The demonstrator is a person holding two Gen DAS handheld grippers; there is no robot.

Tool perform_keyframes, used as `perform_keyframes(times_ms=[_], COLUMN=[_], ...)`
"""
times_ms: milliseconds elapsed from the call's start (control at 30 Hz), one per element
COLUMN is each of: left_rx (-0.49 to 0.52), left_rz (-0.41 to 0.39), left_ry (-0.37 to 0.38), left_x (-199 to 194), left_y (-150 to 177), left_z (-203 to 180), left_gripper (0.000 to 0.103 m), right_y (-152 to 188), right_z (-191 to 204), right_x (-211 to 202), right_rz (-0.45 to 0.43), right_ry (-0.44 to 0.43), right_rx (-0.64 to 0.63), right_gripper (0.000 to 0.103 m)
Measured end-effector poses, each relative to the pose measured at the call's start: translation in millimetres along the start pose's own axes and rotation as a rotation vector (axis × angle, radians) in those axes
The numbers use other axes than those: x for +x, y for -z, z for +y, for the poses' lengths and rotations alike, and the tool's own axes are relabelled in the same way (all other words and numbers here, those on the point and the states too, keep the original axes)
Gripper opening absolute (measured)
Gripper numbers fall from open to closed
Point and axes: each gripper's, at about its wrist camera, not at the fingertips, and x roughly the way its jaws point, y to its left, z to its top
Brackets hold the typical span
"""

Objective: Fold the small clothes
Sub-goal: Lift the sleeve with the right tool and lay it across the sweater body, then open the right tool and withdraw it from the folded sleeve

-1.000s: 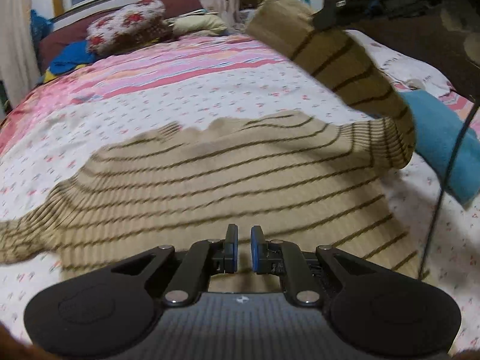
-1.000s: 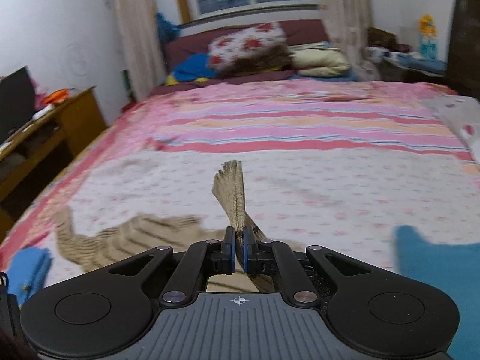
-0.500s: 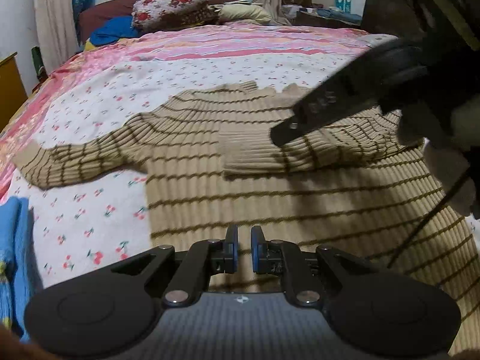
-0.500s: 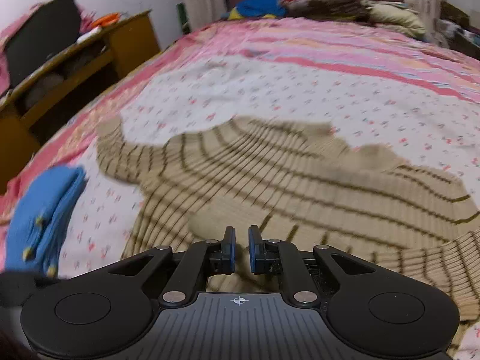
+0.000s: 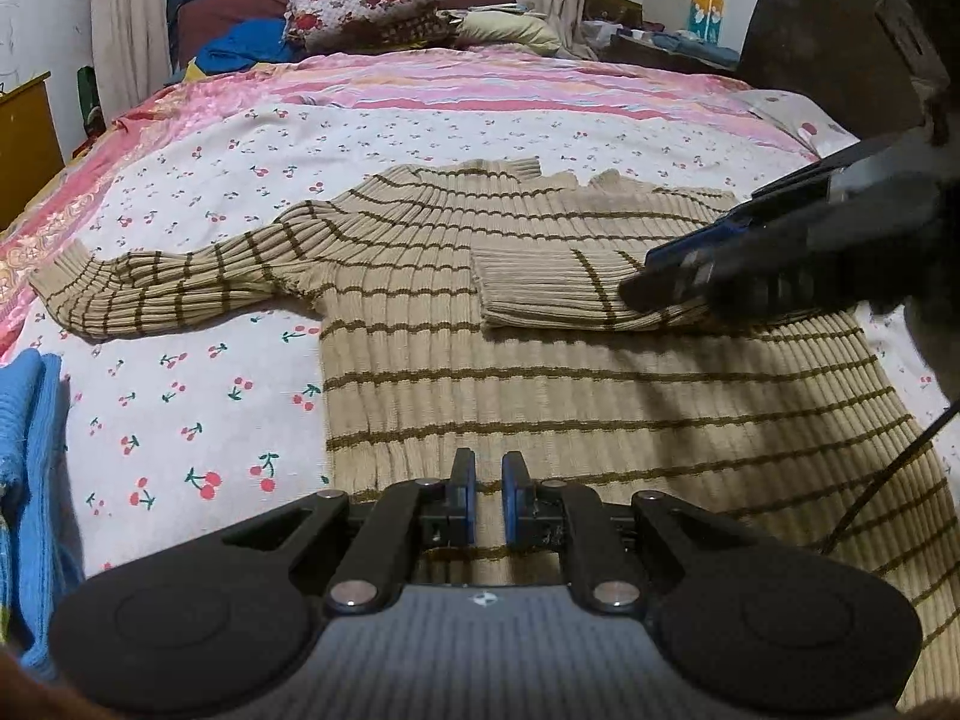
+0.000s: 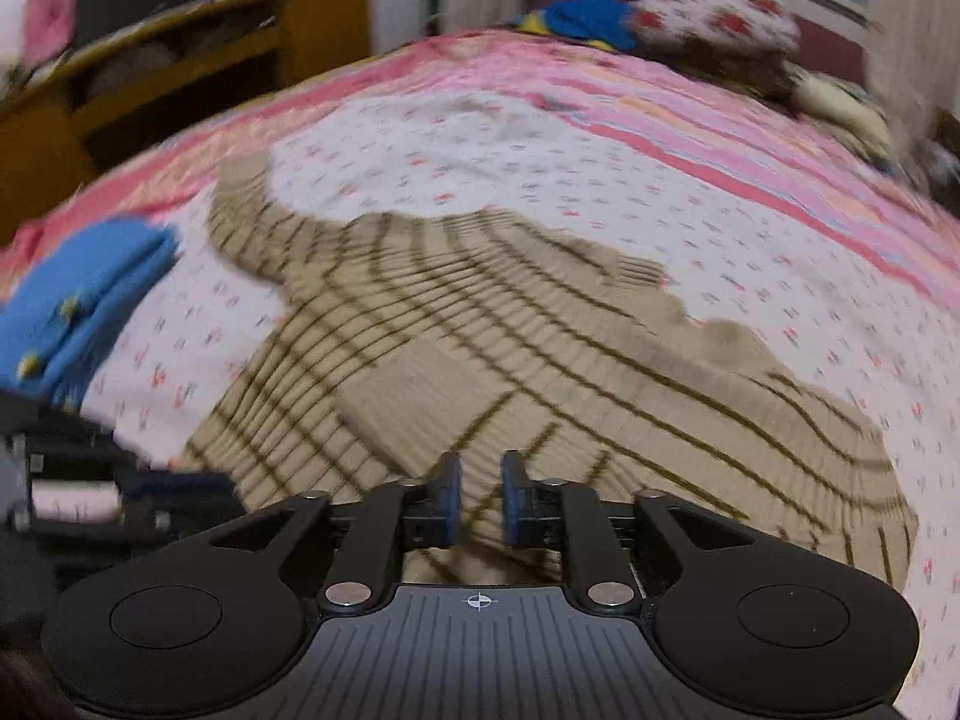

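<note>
A beige sweater with brown stripes (image 5: 540, 372) lies flat on the bed. Its right sleeve (image 5: 558, 288) is folded across the chest; its left sleeve (image 5: 174, 288) stretches out to the left. My left gripper (image 5: 485, 501) hovers low over the hem, its jaws a narrow gap apart and empty. My right gripper (image 6: 478, 501) is slightly open and empty above the folded sleeve (image 6: 444, 402); it also shows in the left wrist view (image 5: 690, 270) just over that sleeve. The right wrist view is blurred by motion.
The sweater lies on a white cherry-print sheet (image 5: 198, 420) over a pink striped blanket (image 5: 480, 78). A folded blue garment (image 5: 30, 468) lies at the left, also in the right wrist view (image 6: 78, 300). Pillows (image 5: 366, 6) sit at the headboard. A wooden desk (image 6: 180, 72) stands left of the bed.
My right gripper carried the right sleeve over the chest, laid it down and let go, its jaws opening a little. My left gripper stayed by the hem, swinging left.
</note>
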Motion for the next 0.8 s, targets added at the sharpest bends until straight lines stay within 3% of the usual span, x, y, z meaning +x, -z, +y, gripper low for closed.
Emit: perform_keyframes(times_ms=[100,233,267,300,600,800], left_rx=[-0.005,-0.007,-0.006,-0.005,-0.012,-0.003], left_rz=[0.007,0.013,0.013,0.012,-0.011,0.004], left_ry=[-0.004,-0.003,-0.002,-0.002,-0.004,-0.014], left_x=[1,3,3,3,0,0], left_y=[1,2,2,1,-7,-4], left_z=[3,4,4,4,6,7], left_gripper=[0.019,0.019,0.019,0.019,0.019,0.019], right_y=[3,5,3,1,-47,-45], right_z=[20,34,34,30,11,26], right_x=[9,28,32,34,12,53], right_rz=[-0.004,-0.004,0.002,0.003,-0.183,-0.069], right_ry=[0.006,0.097,0.111,0.114,0.133,0.071], right_rx=[-0.118,-0.205,-0.194,-0.152,0.101,0.063], right_gripper=[0.034,0.03,0.026,0.014,0.011,0.018])
